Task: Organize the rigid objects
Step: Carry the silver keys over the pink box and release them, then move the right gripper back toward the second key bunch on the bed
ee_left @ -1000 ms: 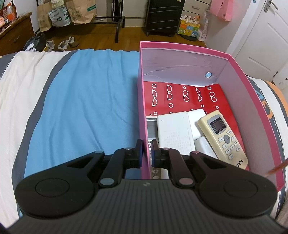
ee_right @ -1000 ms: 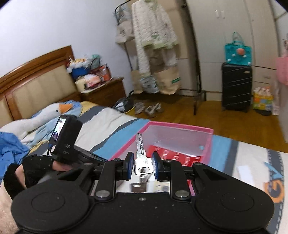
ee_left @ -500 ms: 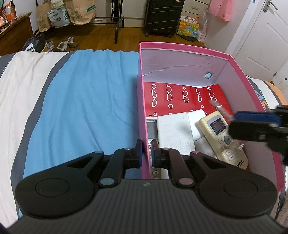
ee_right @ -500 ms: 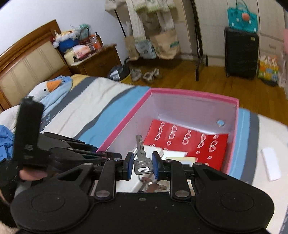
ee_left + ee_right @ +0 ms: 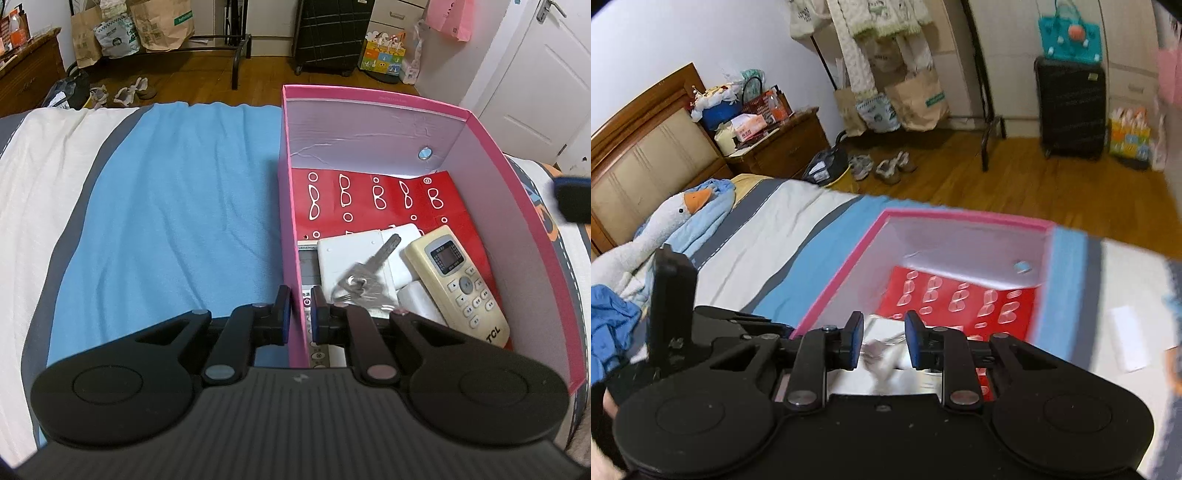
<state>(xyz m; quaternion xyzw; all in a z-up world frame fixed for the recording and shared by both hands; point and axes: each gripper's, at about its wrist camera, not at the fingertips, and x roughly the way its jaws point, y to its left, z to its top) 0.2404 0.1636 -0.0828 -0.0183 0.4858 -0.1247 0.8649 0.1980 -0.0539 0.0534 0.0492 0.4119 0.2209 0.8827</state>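
A pink box (image 5: 295, 221) stands on the bed, and my left gripper (image 5: 299, 314) is shut on its near left wall. Inside, on a red card printed with glasses (image 5: 369, 199), lie a cream remote (image 5: 458, 280), a white adapter (image 5: 343, 254) and a bunch of keys (image 5: 365, 277) resting on the adapter. My right gripper (image 5: 884, 338) hovers over the box (image 5: 849, 273) with its jaws opening and nothing pressed between the pads. The keys (image 5: 882, 354) show as a blur below them. One right fingertip (image 5: 572, 199) shows at the box's right side.
The bed has a blue, white and grey striped sheet (image 5: 166, 206). A goose plush (image 5: 672, 218) lies near the headboard and a white card (image 5: 1126, 339) lies on the bed right of the box. Beyond the bed are shoes (image 5: 886, 166), a suitcase (image 5: 1071, 107) and a bedside cabinet (image 5: 783, 144).
The right gripper carried the keys over the box, its jaws parted and the keys fell onto the white adapter. It then drew back to the right. The left gripper stayed on the wall.
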